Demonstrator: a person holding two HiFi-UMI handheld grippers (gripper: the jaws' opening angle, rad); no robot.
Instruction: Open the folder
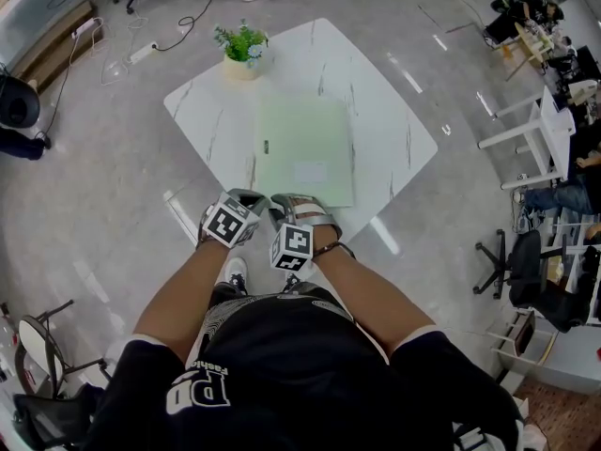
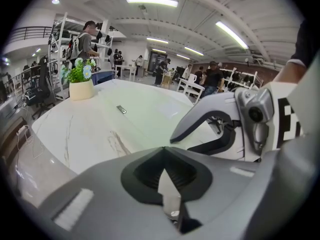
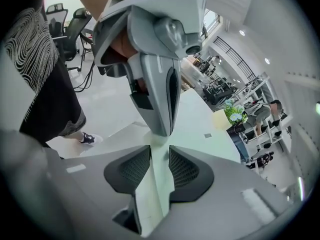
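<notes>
Where the folder [image 1: 305, 153] lies: flat and closed on the near half of the tabletop [image 1: 376, 83], its near edge close to the tabletop's near corner.
Folder: pale green, rectangular, with a smooth matte cover. A small dark tab [image 1: 267, 146] sits by its left edge and a paler rectangular patch [image 1: 310, 170] sits toward its near edge.
Tabletop: glossy white with thin grey marble veins, squarish with rounded corners, seen corner-on.
Left tool [image 2: 161, 149]: grey moulded plastic with black ribbed pads. Its tips are pressed together at the folder's near edge. A pale sliver shows in the gap behind the tips, and I cannot tell whether it is pinched.
Right tool [image 3: 159, 148]: same build, with its pads standing apart. The pale green cover shows through the gap and neither pad presses on it. It sits just beside the left tool.
Marker cubes [image 1: 228, 222]: white with black square patterns, one on each tool.
Potted plant [image 1: 242, 50]: round cream pot holding green leaves and small pale blue flowers, near the tabletop's far left edge.
Floor [image 1: 113, 205]: grey, polished and reflective.
</notes>
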